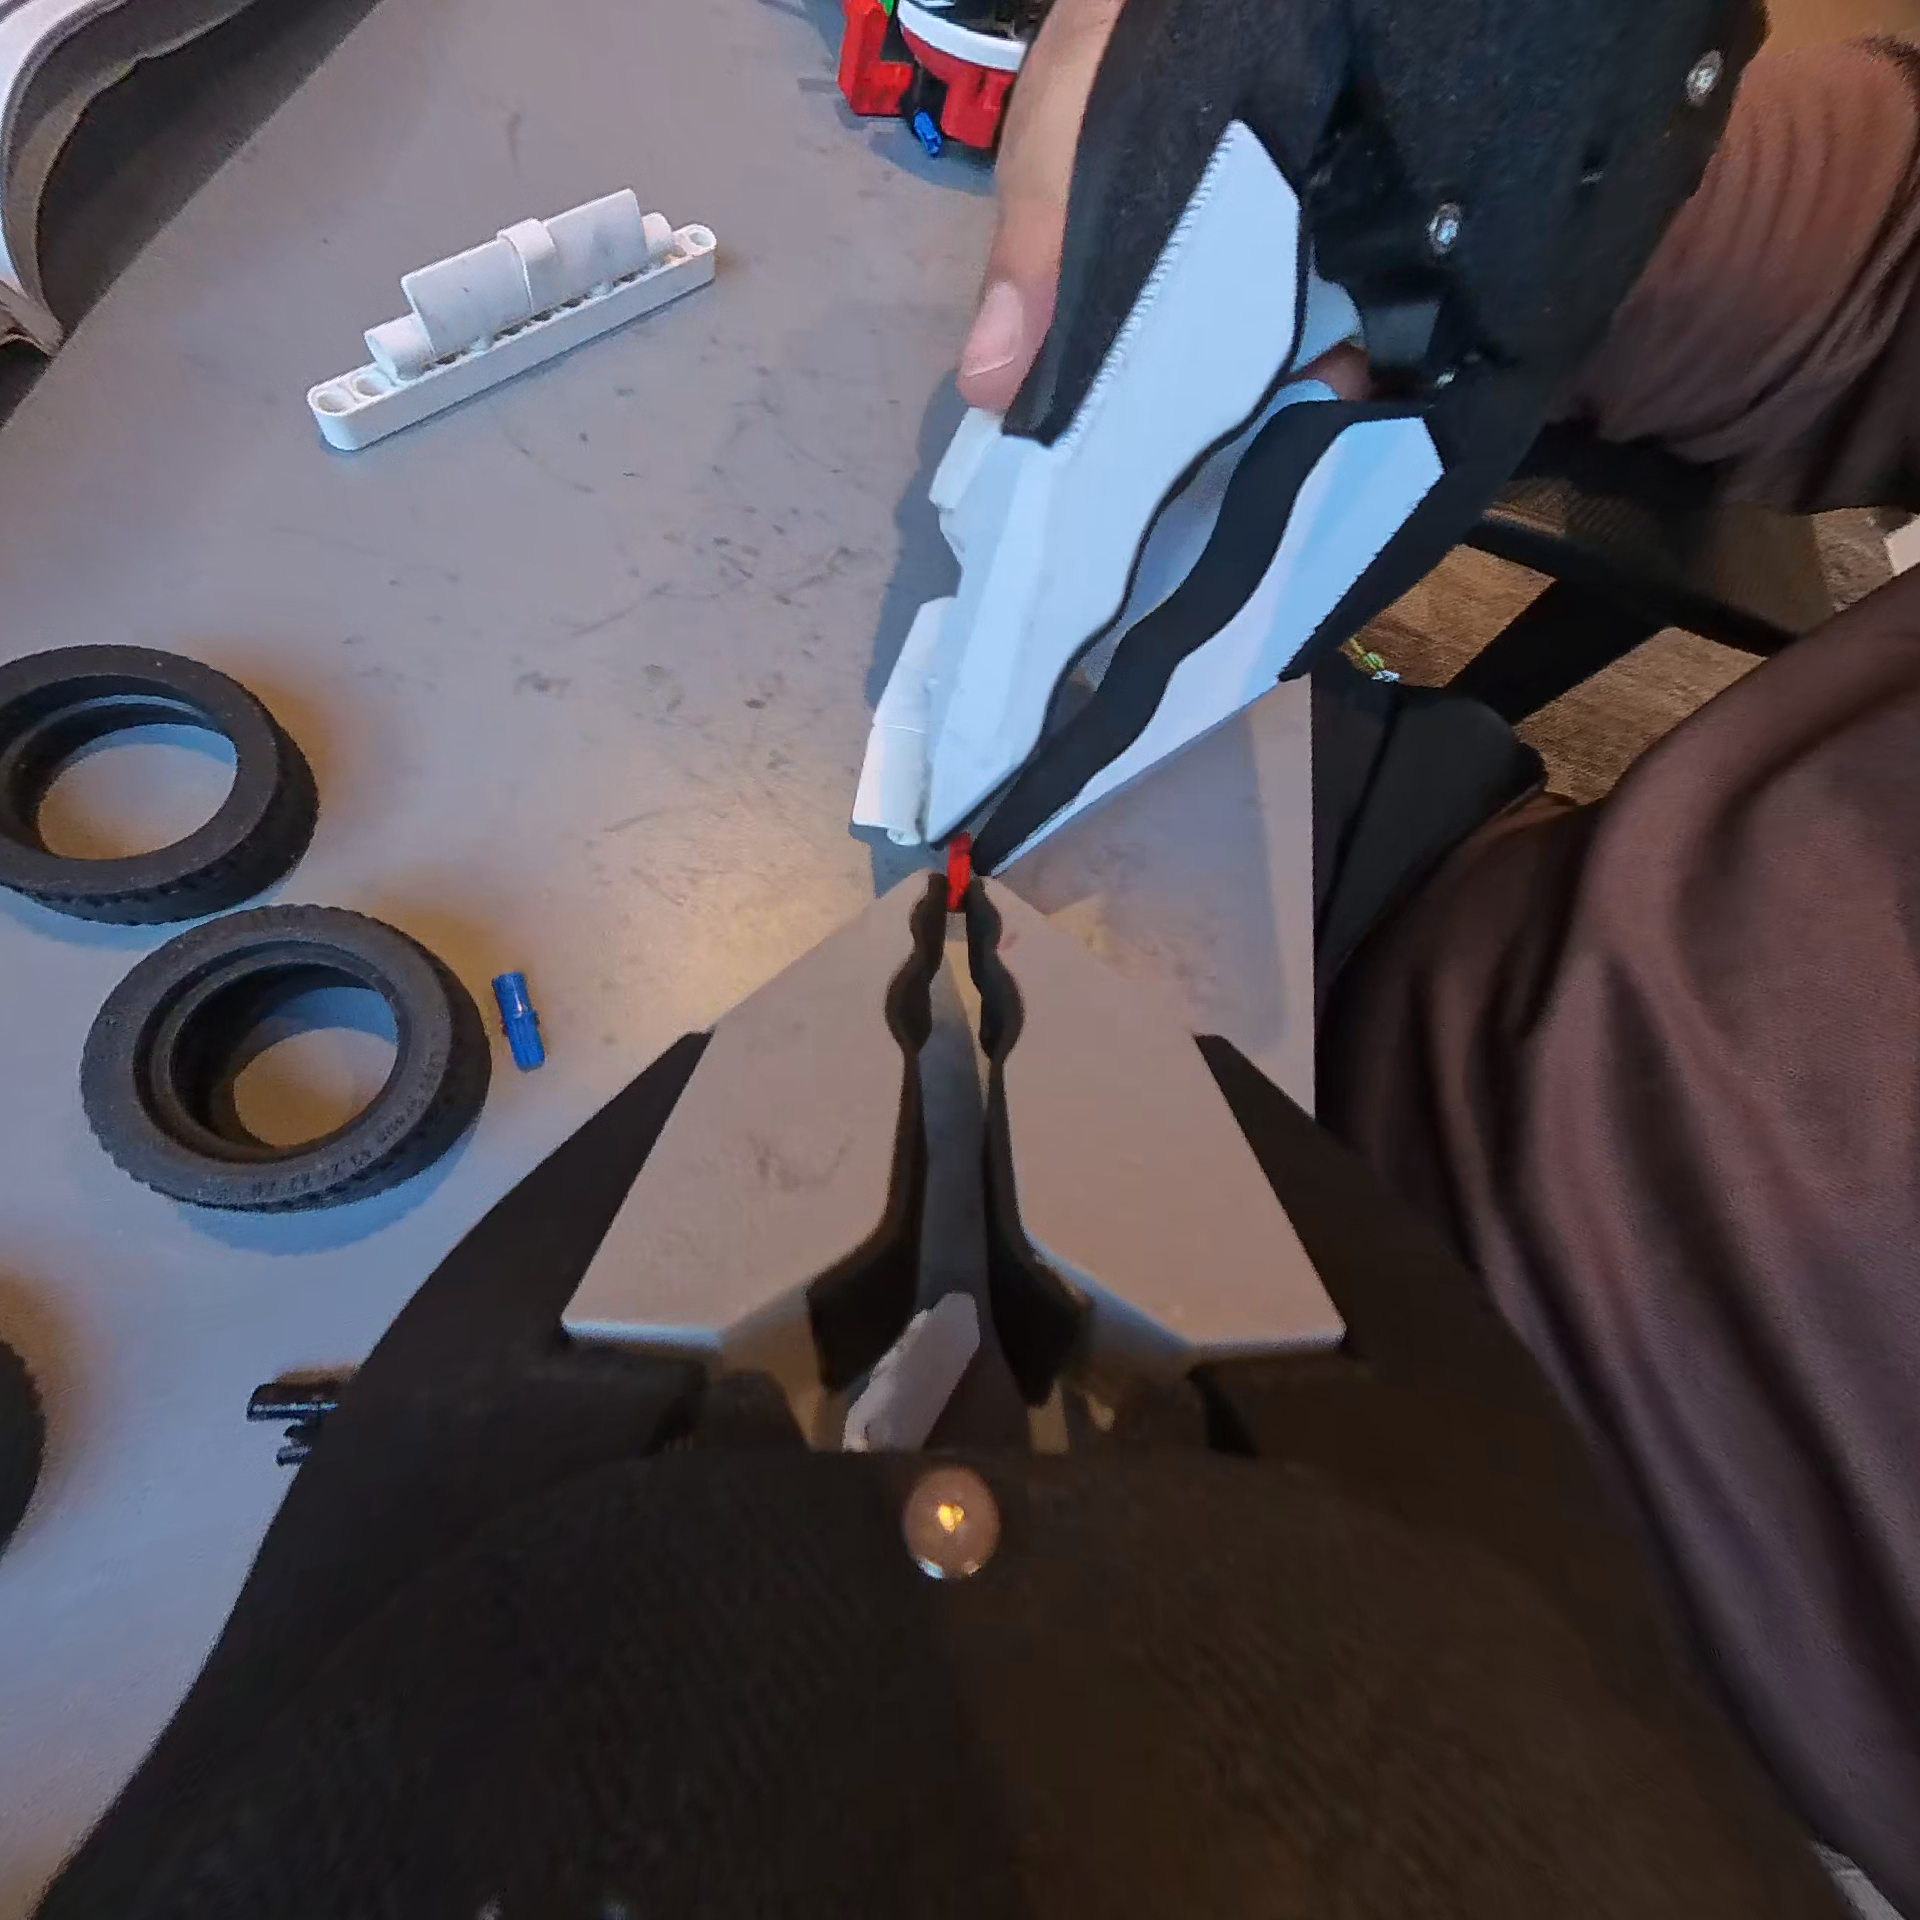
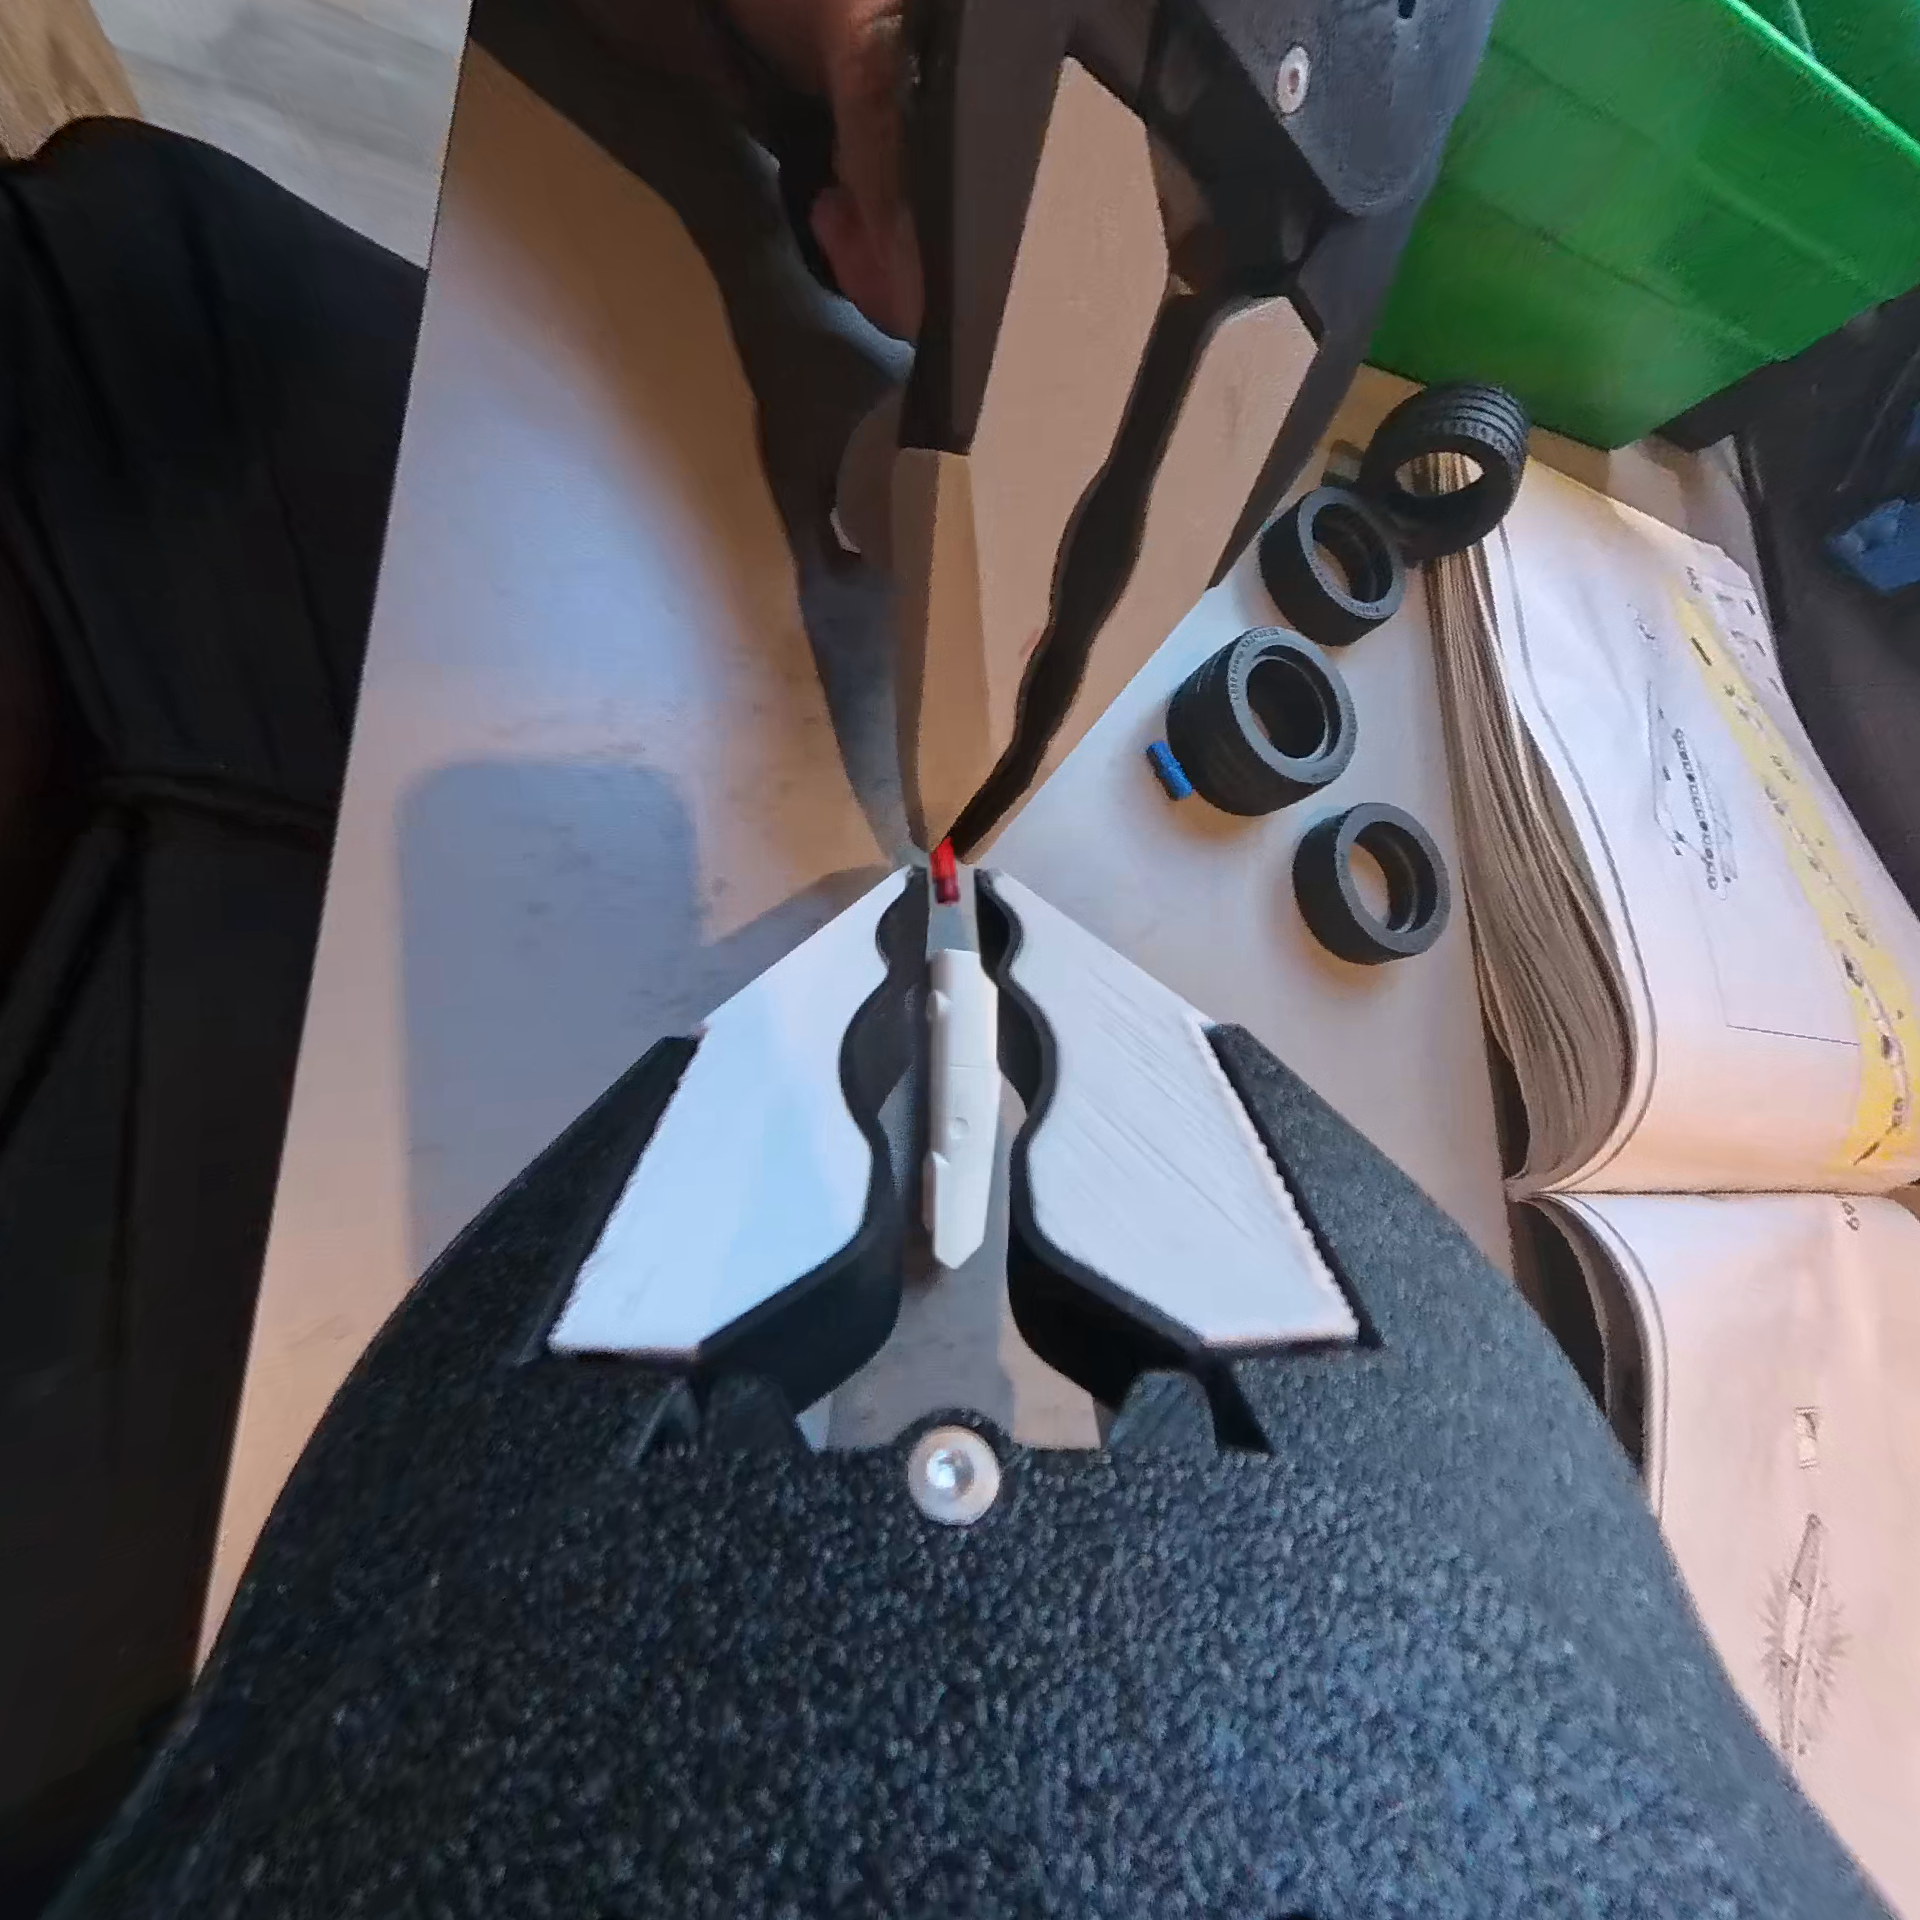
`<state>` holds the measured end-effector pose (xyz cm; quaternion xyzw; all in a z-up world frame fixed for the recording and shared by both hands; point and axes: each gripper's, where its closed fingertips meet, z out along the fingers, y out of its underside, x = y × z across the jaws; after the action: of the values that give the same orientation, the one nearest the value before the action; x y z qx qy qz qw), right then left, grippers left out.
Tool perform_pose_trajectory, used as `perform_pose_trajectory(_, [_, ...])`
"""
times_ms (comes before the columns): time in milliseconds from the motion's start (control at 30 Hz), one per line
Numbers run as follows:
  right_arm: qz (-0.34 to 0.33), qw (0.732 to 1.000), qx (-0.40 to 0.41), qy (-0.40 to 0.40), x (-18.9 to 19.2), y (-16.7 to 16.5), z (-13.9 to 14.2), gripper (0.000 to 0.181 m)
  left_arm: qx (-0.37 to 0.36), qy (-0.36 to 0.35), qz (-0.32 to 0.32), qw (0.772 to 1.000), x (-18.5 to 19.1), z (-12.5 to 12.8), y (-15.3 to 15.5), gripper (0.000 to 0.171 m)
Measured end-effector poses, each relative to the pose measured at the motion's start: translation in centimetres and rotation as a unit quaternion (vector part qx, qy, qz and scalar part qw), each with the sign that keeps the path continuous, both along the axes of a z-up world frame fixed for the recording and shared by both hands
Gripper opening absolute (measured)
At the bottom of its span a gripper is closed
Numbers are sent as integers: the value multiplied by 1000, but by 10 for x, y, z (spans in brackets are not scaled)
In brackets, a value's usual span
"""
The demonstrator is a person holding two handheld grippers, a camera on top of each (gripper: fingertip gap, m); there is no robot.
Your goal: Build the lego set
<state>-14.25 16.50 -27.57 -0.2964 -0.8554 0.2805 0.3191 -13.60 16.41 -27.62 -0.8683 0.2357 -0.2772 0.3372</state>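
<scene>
My left gripper is shut on a small red pin at its very tips. My right gripper comes in from the upper right, tip to tip with the left. It is shut on a white lego assembly that sticks out along its left finger. In the right wrist view my right gripper holds the white assembly lengthwise between its fingers. The red pin sits at the assembly's front end, pinched by the left gripper coming down from above.
On the grey table lie black tyres, a loose blue pin, a second white beam assembly and a red-and-white model at the far edge. An open instruction booklet and a green bin stand beyond the tyres. The tips of both grippers are at nearly the same place.
</scene>
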Motion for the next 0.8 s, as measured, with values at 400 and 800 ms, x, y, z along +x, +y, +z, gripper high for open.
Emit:
perform_pose_trajectory(400, [1, 999, -38, -22, 4, -2, -2, 4, 13, -5, -7, 1000, 2, 2, 0, 4])
perform_pose_trajectory(800, [3, 993, -103, -48, 7, 0, -3, 4, 114, 121, -45, 985, 7, -3, 3, 3])
